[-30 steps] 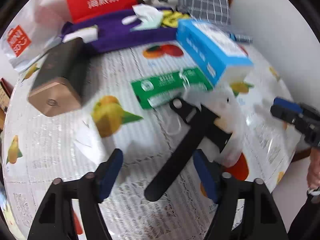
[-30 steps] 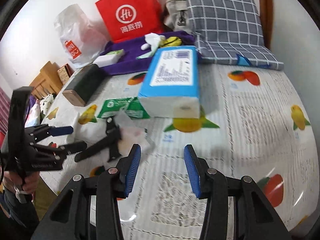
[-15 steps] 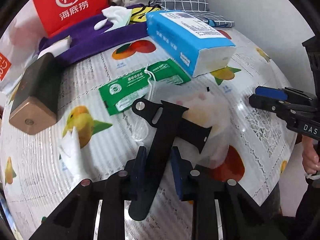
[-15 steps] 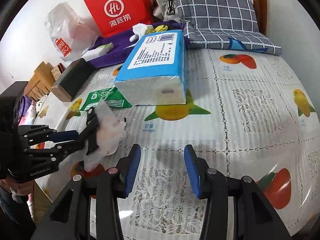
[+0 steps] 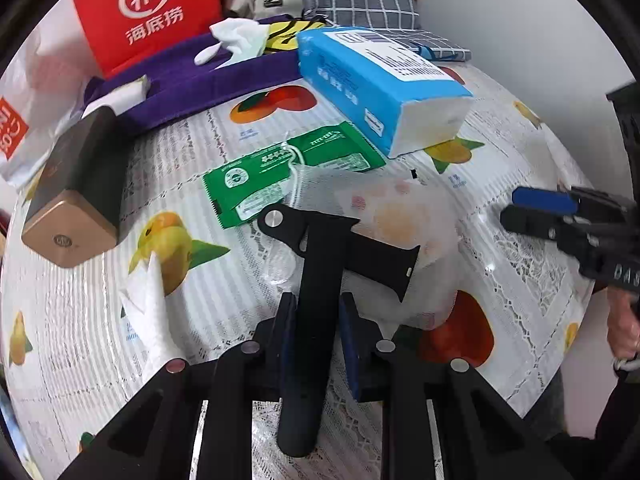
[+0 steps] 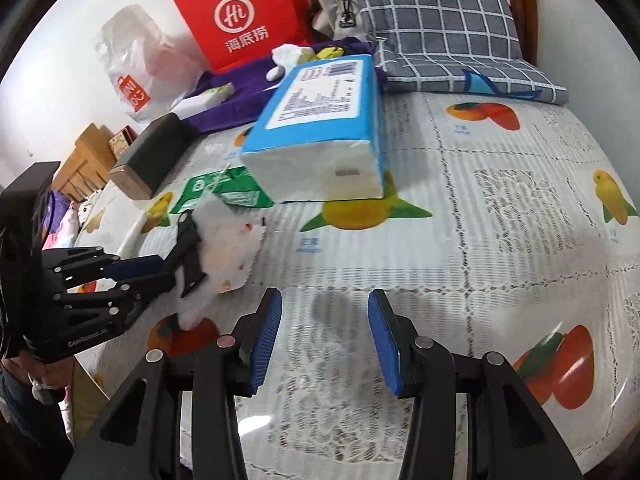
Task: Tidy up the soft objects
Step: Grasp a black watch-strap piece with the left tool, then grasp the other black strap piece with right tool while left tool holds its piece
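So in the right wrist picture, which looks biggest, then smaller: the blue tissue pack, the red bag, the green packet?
1. Blue tissue pack, the biggest, though it is also nearer the camera.
2. Red bag, close behind; being farther back shrinks it.
3. Green packet, clearly the smallest, partly hidden.

Left wrist view sits low and close over the fruit-print tablecloth [image 5: 200,360], facing the red paper bag [image 5: 148,12] at upper left. Right wrist view looks likewise; both share the blue tissue pack [image 6: 324,120] mid-frame.
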`<state>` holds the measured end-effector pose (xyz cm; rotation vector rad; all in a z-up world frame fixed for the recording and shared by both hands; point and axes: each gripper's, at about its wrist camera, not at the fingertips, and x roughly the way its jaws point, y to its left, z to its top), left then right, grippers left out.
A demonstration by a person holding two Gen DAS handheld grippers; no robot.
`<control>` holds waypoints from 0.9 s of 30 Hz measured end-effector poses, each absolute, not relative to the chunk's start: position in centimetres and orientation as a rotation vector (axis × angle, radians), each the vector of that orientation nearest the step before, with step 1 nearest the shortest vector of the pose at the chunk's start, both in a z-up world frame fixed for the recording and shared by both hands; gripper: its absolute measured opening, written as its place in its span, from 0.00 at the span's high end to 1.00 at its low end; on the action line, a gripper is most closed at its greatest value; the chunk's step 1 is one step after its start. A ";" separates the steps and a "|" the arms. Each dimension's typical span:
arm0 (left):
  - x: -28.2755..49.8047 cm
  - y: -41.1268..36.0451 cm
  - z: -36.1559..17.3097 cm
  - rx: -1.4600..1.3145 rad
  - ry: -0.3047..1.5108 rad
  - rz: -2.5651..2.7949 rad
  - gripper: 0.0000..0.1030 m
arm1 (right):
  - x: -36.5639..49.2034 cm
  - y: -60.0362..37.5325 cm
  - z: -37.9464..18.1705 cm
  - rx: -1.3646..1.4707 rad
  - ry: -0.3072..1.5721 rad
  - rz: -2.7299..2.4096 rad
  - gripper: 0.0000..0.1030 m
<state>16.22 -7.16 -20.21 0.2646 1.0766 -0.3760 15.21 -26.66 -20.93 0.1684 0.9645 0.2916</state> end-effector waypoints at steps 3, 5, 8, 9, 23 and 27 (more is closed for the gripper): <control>16.0 -6.3 -19.1 0.228 1.056 -0.368 0.80 | 14.9 -25.8 -20.4 0.145 0.955 0.306 0.56; 15.8 -5.4 -18.2 0.197 1.042 -0.363 0.80 | 14.8 -25.3 -20.0 0.135 0.949 0.314 0.56; 15.4 -3.6 -17.2 0.163 1.022 -0.332 0.80 | 14.7 -24.6 -19.8 0.126 0.949 0.322 0.56; 15.4 -3.1 -17.0 0.154 1.017 -0.325 0.80 | 14.7 -24.4 -19.8 0.123 0.950 0.322 0.56; 15.4 5.3 -15.4 -0.005 0.980 -0.149 0.80 | 15.3 -18.4 -18.1 0.012 0.925 0.400 0.57; 15.4 7.2 -16.0 -0.042 0.991 -0.112 0.80 | 15.8 -15.8 -18.6 -0.029 0.934 0.445 0.57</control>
